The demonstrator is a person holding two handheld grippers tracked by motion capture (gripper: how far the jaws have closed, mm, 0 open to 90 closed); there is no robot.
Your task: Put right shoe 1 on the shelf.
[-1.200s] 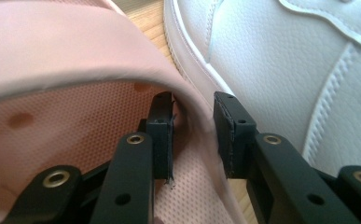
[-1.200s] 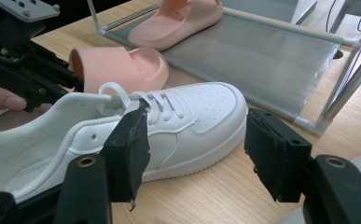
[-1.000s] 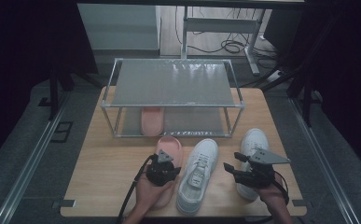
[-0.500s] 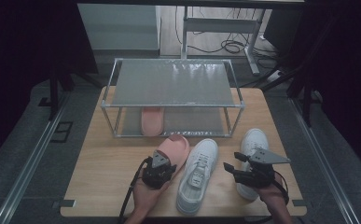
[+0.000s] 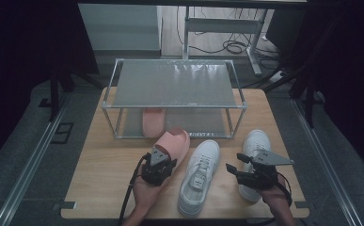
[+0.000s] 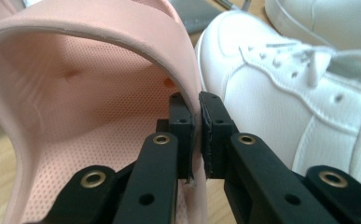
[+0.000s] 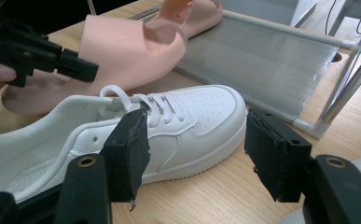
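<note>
Nearest, right gripper [image 5: 233, 170]: fingers spread wide, nothing between them, hovering beside the outer white sneaker [image 5: 255, 146] at the right edge of the tabletop [image 5: 99, 188].
Left gripper [image 5: 163, 157]: fingers have just been closing and now pinch the side wall of the pink slipper [image 6: 75, 93], which is tilted up off the tabletop in front of the rack.
Middle white sneaker [image 5: 199, 176]: flat on the tabletop between the grippers.
Farther, wire shoe rack [image 5: 175, 84]: second pink slipper [image 5: 152, 121] on its lower shelf.
</note>
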